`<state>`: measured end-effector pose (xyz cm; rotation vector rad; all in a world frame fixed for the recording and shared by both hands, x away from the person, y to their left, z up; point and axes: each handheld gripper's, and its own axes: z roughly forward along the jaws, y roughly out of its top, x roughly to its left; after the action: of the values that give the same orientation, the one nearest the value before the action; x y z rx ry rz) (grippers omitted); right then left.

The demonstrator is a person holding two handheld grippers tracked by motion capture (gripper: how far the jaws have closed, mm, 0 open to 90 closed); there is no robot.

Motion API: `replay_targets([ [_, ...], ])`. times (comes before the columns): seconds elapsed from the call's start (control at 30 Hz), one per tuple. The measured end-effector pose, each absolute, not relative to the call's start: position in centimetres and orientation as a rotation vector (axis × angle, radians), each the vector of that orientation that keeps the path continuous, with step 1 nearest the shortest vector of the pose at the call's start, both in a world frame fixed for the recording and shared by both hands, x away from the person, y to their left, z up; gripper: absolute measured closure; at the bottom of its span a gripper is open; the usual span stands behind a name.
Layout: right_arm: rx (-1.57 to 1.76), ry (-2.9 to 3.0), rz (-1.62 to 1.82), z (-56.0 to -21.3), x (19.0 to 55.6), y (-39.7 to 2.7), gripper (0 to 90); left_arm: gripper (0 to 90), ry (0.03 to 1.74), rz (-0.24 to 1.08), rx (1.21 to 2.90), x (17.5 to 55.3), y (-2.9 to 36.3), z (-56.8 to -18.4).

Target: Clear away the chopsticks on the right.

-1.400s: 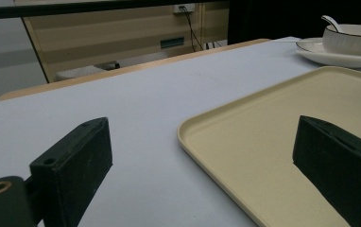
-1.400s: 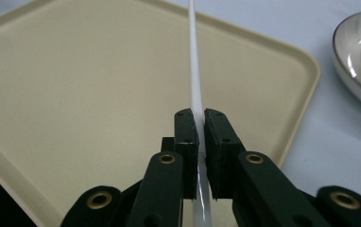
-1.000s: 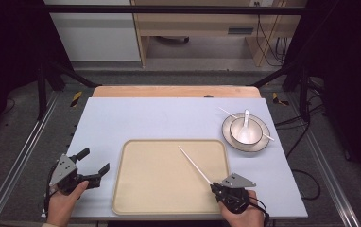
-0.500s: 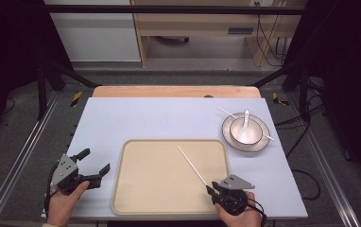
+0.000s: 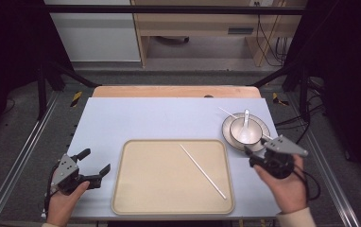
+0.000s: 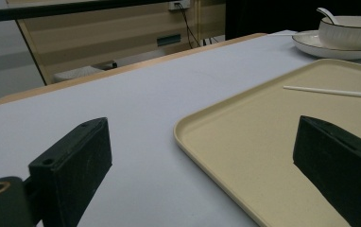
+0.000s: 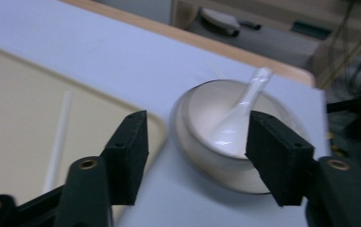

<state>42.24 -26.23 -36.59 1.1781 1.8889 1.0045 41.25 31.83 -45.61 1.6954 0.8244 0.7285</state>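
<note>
High view: two hand-held grippers are hovering over a pale blue bench (image 5: pixel 136 118) with their fingers released.

The left gripper (image 5: pixel 91 165) is sitting just left of the beige tray (image 5: pixel 122 198), fingers spread and grasping nothing. The right gripper (image 5: pixel 254 153) is facing the white bowl (image 5: pixel 244 134), which is resting on a saucer (image 5: pixel 228 127) beside the tray's far right corner, a ceramic spoon (image 5: pixel 246 120) lying in it. A white chopstick (image 5: pixel 202 171) is lying diagonally on the tray.
</note>
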Motion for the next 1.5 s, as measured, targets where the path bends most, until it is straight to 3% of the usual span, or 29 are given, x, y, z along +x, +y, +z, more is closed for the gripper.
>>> replay_targets([
  [0.17,1.231,1.882,0.96,-35.8,46.2,-30.7,28.5,4.9,0.835,0.728,1.687,41.4,32.0,-45.6],
  [0.43,1.333,1.962,0.946,-38.6,51.0,-35.3,54.7,5.2,0.849,0.743,1.683,41.3,32.1,-45.7],
  [0.73,1.35,2.087,0.915,-41.6,53.9,-35.7,63.9,5.3,0.88,0.742,1.69,41.6,32.4,-46.1],
  [1.5,1.331,2.186,0.825,-44.4,55.7,-35.2,68.4,5.3,0.873,0.737,1.711,41.5,32.1,-46.2],
])
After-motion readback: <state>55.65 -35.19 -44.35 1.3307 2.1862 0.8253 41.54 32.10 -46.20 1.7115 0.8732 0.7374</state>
